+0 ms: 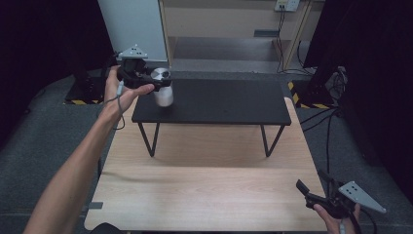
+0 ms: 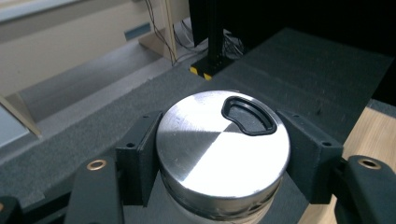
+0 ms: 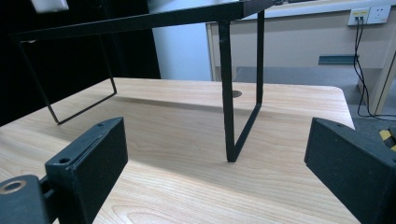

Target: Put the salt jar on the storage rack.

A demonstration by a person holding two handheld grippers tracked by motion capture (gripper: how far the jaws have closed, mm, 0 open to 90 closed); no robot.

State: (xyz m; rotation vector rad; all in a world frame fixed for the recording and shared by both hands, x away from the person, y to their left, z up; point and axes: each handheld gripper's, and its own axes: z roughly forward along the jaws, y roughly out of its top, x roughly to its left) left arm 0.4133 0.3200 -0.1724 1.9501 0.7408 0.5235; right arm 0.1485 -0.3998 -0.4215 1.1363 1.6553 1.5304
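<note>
A silver metal cup (image 1: 163,87) with a round steel lid and a black drinking slot (image 2: 247,114) hangs at the left end of the black shelf (image 1: 229,105). My left gripper (image 1: 158,84) is shut on the cup just under its lid (image 2: 219,149), one black pad on each side. Whether the cup's base touches the shelf I cannot tell. My right gripper (image 1: 311,192) rests open near the wooden table's front right corner, with nothing between its pads (image 3: 100,154).
The black shelf stands on thin wire legs (image 3: 231,93) on the far half of the wooden table (image 1: 204,190). Dark floor mats, cables (image 1: 326,117) and a pale cabinet (image 1: 229,19) lie beyond the table.
</note>
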